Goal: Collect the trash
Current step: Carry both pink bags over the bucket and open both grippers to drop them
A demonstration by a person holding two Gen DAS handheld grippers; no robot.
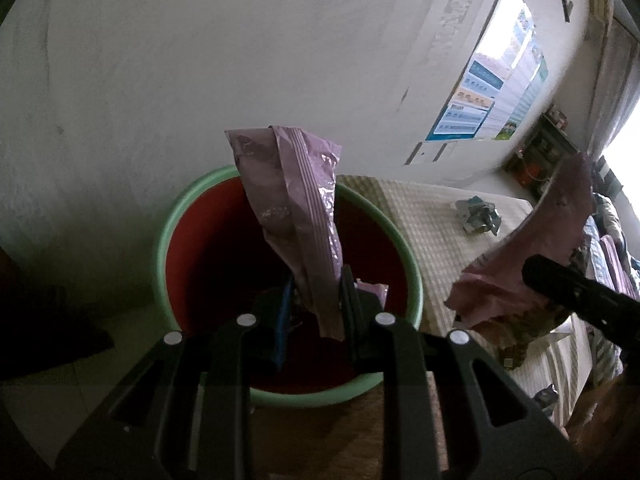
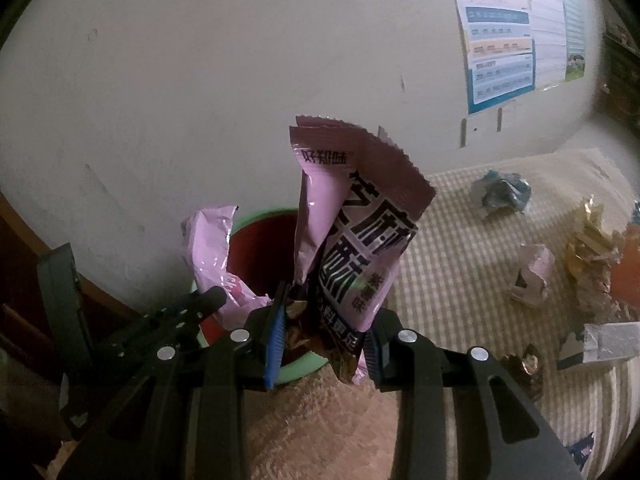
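A red bin with a green rim (image 1: pixel 288 396) stands by the wall; it also shows in the right wrist view (image 2: pixel 256 216). My left gripper (image 1: pixel 316 312) is over the bin's mouth with its fingers part way apart, and a pale purple wrapper (image 1: pixel 296 216) stands between them. My right gripper (image 2: pixel 324 340) holds a purple snack packet (image 2: pixel 352 240) with dark lettering, just right of the bin. That packet (image 1: pixel 528 256) and the right gripper's finger (image 1: pixel 568 292) show at right in the left wrist view. The left gripper (image 2: pixel 192 312) and its wrapper (image 2: pixel 212 256) show at left in the right wrist view.
A checked cloth surface (image 2: pixel 452 240) right of the bin carries scattered trash: a crumpled blue-silver wrapper (image 2: pixel 502 194), a small purple scrap (image 2: pixel 532 272), gold foil (image 2: pixel 592 248) and a grey box (image 2: pixel 608 342). A white wall with a poster (image 2: pixel 516 32) rises behind.
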